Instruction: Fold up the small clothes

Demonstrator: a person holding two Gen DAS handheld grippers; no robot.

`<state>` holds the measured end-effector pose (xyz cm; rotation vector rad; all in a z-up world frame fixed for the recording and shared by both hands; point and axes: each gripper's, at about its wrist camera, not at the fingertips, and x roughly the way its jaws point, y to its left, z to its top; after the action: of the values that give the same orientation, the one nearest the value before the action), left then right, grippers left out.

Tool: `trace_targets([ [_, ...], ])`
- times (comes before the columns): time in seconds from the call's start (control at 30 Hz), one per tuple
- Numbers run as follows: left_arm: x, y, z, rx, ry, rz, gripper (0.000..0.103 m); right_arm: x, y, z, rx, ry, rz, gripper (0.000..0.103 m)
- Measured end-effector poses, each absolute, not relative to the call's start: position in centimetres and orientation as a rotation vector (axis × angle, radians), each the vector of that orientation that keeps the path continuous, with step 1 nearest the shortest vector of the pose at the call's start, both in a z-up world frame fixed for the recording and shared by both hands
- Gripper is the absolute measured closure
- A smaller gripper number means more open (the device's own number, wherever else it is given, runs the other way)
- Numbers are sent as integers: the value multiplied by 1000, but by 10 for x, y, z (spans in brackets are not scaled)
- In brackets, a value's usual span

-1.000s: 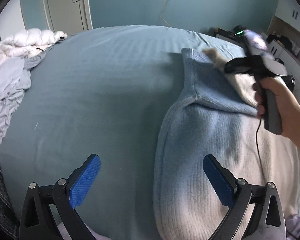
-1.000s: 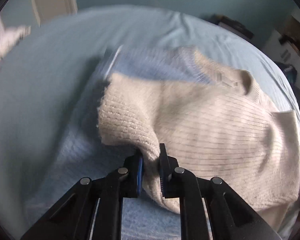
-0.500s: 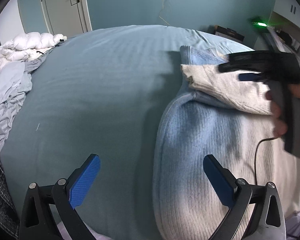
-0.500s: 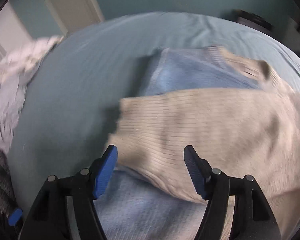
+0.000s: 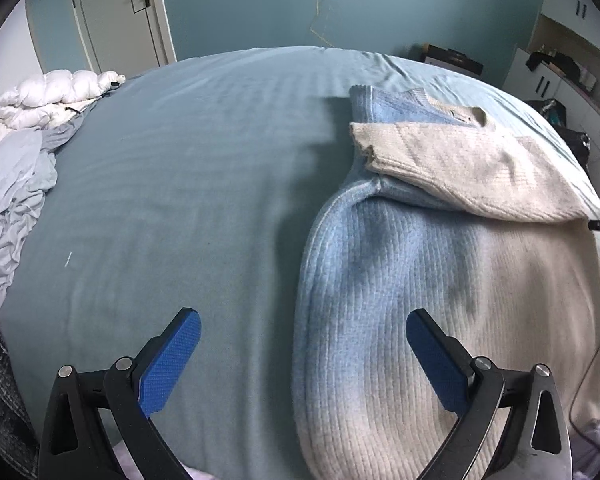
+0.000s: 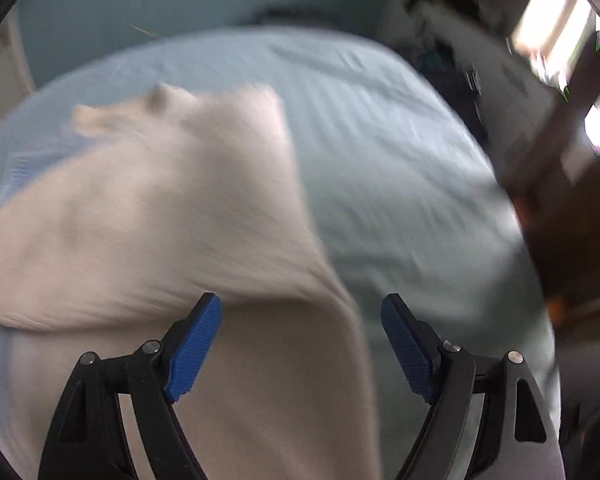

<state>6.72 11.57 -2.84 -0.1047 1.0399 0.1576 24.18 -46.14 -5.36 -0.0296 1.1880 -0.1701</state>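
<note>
The sleeve [image 5: 472, 168] lies across the sweater [image 5: 400, 312] – that fold is made, so the right gripper [image 6: 300, 340] opens empty; left gripper [image 5: 300, 360] waits wide, empty

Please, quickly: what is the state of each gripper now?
Left gripper: open, holding nothing, above the sweater.
Right gripper: jaws opening, nothing held between them.

Soft daylight, sharp fisheye-curved left view; right view motion-blurred, window [image 6: 552, 36] glare upper right.
</note>
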Motion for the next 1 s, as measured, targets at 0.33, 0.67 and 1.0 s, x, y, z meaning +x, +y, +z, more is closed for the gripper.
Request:
trace_targets([
  [0.33,74,104,-43,-4,1072,189,0,277,-533,-98,192,1190,-422,24],
  [0.67,81,106,-43,-21,1079,172,0,245,-548,-88,266,1303,-333,4],
  [1.0,77,104,-37,-25,1061,169,0,224,-345,4,59,1190,67,4],
])
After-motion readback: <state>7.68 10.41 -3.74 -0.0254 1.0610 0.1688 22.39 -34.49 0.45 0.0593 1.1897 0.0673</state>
